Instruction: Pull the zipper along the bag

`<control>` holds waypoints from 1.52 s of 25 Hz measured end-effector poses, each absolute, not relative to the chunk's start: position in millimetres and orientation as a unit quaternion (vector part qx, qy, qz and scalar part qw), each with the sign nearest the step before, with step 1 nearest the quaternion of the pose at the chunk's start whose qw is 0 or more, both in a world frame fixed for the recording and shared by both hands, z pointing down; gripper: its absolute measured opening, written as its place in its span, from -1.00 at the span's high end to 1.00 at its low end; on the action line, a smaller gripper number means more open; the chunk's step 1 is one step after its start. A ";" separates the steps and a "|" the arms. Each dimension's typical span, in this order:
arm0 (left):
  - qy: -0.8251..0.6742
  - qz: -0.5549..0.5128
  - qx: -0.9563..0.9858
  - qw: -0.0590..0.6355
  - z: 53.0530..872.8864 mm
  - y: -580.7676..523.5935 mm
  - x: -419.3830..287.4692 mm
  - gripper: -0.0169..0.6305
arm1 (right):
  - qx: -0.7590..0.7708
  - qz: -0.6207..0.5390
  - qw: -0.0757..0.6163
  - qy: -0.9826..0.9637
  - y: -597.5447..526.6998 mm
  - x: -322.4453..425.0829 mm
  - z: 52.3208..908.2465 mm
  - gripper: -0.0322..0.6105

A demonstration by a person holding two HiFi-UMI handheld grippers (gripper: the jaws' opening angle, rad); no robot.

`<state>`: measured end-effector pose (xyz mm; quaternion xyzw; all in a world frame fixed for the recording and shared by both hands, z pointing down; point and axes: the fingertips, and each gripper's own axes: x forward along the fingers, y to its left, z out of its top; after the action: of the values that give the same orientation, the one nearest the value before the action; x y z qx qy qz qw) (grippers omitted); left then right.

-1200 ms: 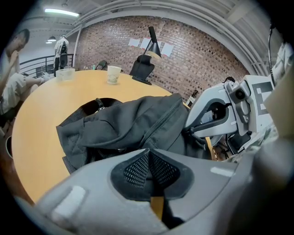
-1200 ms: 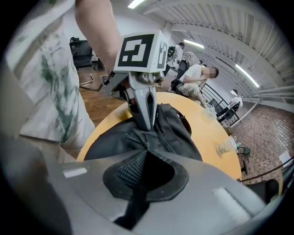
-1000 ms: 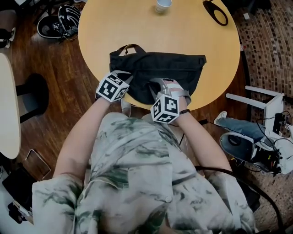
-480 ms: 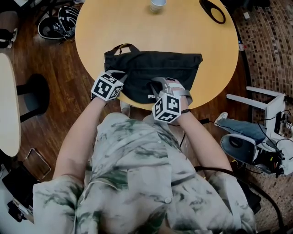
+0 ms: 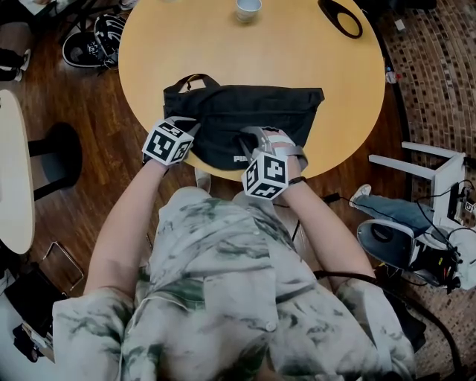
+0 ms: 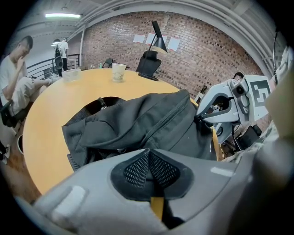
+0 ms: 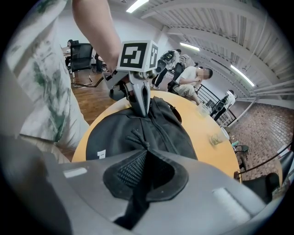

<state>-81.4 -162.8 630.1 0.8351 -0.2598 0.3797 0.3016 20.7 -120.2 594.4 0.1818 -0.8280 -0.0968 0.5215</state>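
Note:
A black fabric bag (image 5: 253,111) lies across the near half of a round wooden table (image 5: 320,67). My left gripper (image 5: 192,128) is at the bag's left end, shut on a tan strap (image 6: 156,206) that runs between its jaws. The right gripper (image 5: 249,140) sits at the bag's near middle. In the right gripper view it is shut on the black zipper pull cord (image 7: 138,140). From there the zipper (image 7: 158,124) runs along the bag (image 7: 119,133) toward the left gripper (image 7: 141,110). The left gripper view shows the bag (image 6: 151,119) bunched, with the right gripper (image 6: 202,120) pinching its far end.
A paper cup (image 5: 248,7) and a black looped object (image 5: 341,16) stand at the table's far side. Shoes (image 5: 93,41) lie on the wooden floor to the left, and a white stool (image 5: 439,171) stands to the right. Another table's edge (image 5: 15,171) is at the far left. People sit in the background.
The head view has drifted, so table and bag sit further left. Against the bag, the right gripper has crept slightly right, and a small white label shows on the bag's front.

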 end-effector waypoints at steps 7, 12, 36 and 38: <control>-0.265 0.380 0.830 0.310 631.0 -163.0 -81.9 0.94 | 0.196 -0.085 0.526 -0.823 -124.4 36.2 602.1 0.88; -0.271 0.380 0.827 0.313 624.3 -163.5 -83.4 0.94 | 0.202 -0.076 0.537 -0.816 -127.9 63.7 598.8 0.88; -0.297 0.392 0.811 0.316 625.8 -165.0 -82.7 0.94 | 0.222 -0.050 0.531 -0.816 -134.4 140.3 601.8 0.88; -0.300 0.392 0.810 0.317 625.5 -163.6 -83.0 0.94 | 0.221 -0.050 0.530 -0.817 -133.4 145.1 601.2 0.88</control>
<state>-83.0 -163.6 625.5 0.8097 -0.3003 0.3920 0.3170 145.1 -133.4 601.2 0.2209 -0.8173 -0.0501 0.5298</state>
